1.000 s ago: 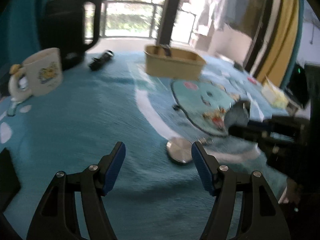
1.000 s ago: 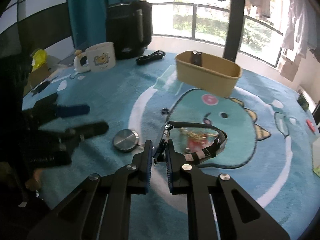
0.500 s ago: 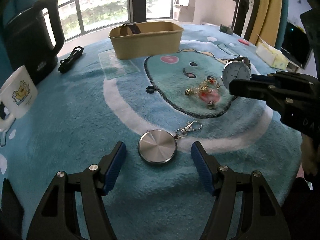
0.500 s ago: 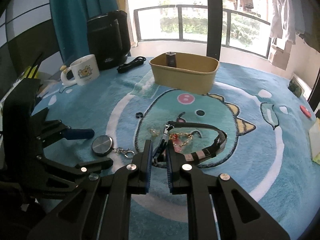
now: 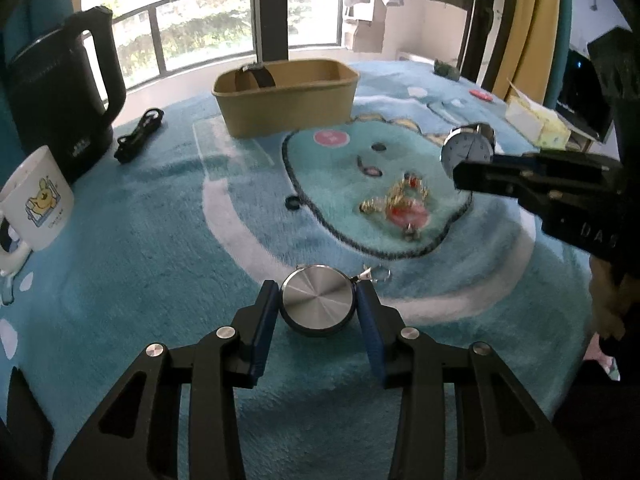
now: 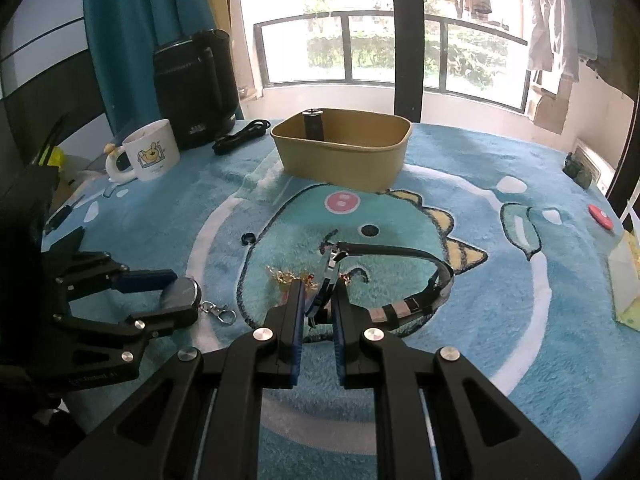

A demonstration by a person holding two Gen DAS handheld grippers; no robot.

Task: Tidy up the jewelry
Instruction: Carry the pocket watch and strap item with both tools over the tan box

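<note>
My left gripper (image 5: 317, 300) has its blue pads against both sides of a round silver pocket watch (image 5: 318, 299) on the blue rug; its clasp (image 6: 218, 311) trails beside it. My right gripper (image 6: 318, 304) is shut on a wristwatch (image 6: 400, 280) with a black strap, held above the rug; its white dial (image 5: 467, 151) shows in the left wrist view. A gold and red charm bracelet (image 5: 400, 206) lies under it. A tan box (image 6: 342, 148) with a dark watch inside (image 6: 314, 125) stands at the back. A small black ring (image 5: 292, 202) lies on the rug.
A black kettle (image 5: 60, 96), a white mug (image 5: 34, 200) and a black cable (image 5: 138, 134) stand at the back left. A yellow tissue pack (image 5: 538, 122) and a red disc (image 6: 601, 216) are at the right edge.
My left gripper moved forward and closed its pads onto the pocket watch. My right gripper kept hold of the wristwatch and drifted slightly back from the box.
</note>
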